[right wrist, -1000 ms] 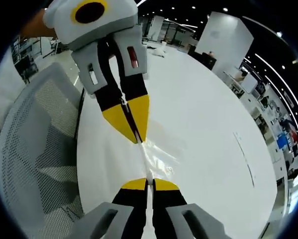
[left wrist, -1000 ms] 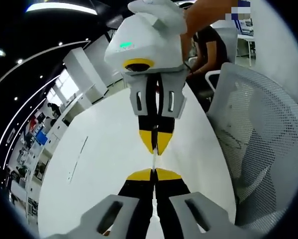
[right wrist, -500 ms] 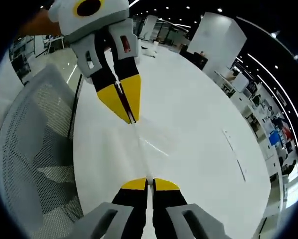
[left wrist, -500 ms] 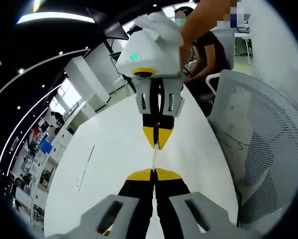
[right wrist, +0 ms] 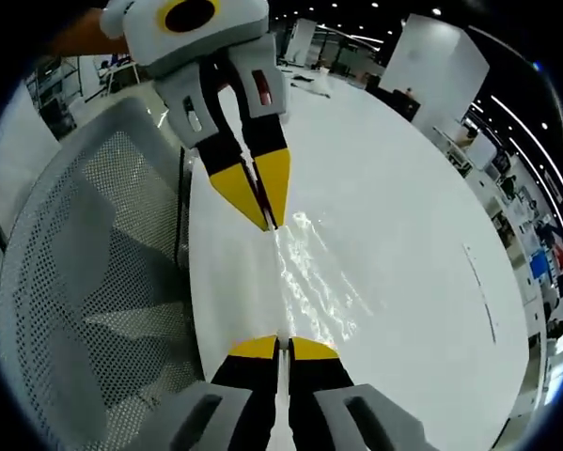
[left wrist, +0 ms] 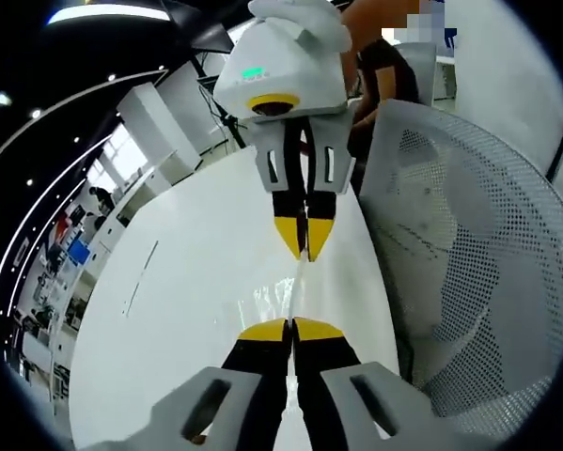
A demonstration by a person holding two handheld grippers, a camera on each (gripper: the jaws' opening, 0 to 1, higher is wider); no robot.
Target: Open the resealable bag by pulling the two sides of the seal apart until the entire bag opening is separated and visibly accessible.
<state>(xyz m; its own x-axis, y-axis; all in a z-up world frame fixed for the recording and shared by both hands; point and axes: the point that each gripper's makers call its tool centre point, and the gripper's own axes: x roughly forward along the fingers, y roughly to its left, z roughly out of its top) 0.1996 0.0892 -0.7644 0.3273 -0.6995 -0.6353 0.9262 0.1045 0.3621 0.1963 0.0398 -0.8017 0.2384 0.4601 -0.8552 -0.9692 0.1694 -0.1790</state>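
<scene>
A white table spreads beneath; a mesh chair crowds its edge, a person behind. The clear bag hangs stretched between the left gripper and right gripper, both clenched on it.

Since a second ago the clear bag between the left tongs and right tongs has slackened, its film now wrinkled and glinting above the tabletop.
</scene>
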